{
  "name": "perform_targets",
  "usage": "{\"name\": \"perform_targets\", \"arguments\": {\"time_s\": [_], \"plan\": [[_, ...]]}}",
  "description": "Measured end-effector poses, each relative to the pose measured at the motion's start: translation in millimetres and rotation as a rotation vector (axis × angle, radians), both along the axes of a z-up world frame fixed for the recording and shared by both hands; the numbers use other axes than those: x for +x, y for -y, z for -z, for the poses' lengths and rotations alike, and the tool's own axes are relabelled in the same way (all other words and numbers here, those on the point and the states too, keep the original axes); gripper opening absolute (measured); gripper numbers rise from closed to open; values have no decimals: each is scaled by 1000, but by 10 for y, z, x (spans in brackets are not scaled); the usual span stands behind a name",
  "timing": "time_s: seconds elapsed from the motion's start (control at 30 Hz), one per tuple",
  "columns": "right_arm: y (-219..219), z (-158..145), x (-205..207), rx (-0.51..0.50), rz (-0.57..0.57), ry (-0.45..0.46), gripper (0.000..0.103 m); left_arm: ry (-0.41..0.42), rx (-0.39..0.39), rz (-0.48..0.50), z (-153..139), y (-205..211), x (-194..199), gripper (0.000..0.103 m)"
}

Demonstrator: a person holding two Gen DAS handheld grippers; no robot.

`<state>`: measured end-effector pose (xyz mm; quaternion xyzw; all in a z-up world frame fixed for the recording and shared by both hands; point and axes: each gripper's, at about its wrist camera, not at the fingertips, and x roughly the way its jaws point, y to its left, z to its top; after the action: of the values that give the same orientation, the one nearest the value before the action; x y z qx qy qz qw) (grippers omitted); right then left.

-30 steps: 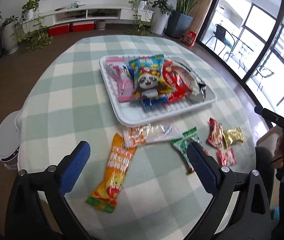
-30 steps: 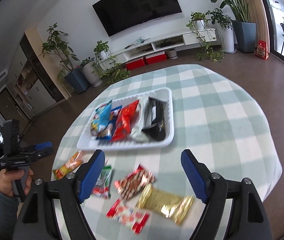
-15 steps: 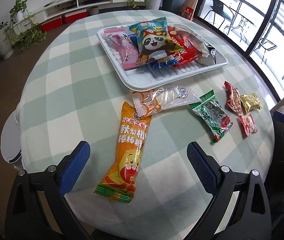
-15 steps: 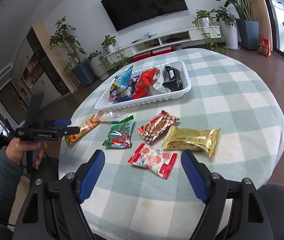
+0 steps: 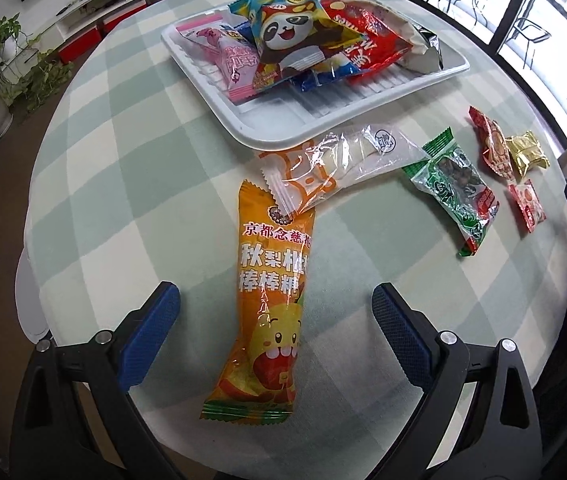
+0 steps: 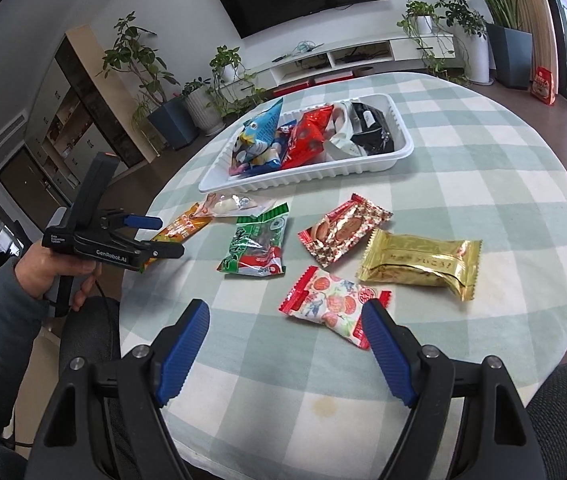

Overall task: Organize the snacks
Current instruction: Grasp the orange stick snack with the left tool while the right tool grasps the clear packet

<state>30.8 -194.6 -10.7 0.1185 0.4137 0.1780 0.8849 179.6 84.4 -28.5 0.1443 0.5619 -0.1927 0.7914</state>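
- The left gripper (image 5: pixel 275 332) points steeply down at the table (image 5: pixel 131 184) with its blue pads spread wide; nothing is pinched between them.
- The long orange packet (image 5: pixel 271 296) lies flat on the checked cloth, running lengthwise through the gap between the left pads — clear of both, its lower end nearest the camera.
- A clear-and-orange wrapper (image 5: pixel 339 164) overlaps the orange packet's top end and lies against the near rim of the white tray (image 5: pixel 267 136).
- The tray holds a panda bag (image 5: pixel 295 36), a pink packet (image 5: pixel 231 60) and a red bag (image 5: pixel 367 44), piled together.
- The right gripper (image 6: pixel 285 344) also stands open and empty, low over the table edge.
- A red-and-white fruit-print packet (image 6: pixel 327 300) lies just ahead of the right pads — its near corner close beside the right-hand pad; whether they touch is unclear.
- Beyond it lie a gold packet (image 6: pixel 419 260), a red-brown packet (image 6: pixel 343 228) and a green packet (image 6: pixel 257 242), all apart from the tray.
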Motion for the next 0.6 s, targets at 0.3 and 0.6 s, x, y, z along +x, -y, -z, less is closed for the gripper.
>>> {"name": "perform_targets", "arguments": {"time_s": [0.3, 0.6], "plan": [[-293, -150, 340, -68, -75, 15, 81, -15, 6, 26, 64, 38, 82, 83], [-647, -200, 824, -170, -242, 42, 79, -22, 10, 69, -24, 60, 61, 33]]}}
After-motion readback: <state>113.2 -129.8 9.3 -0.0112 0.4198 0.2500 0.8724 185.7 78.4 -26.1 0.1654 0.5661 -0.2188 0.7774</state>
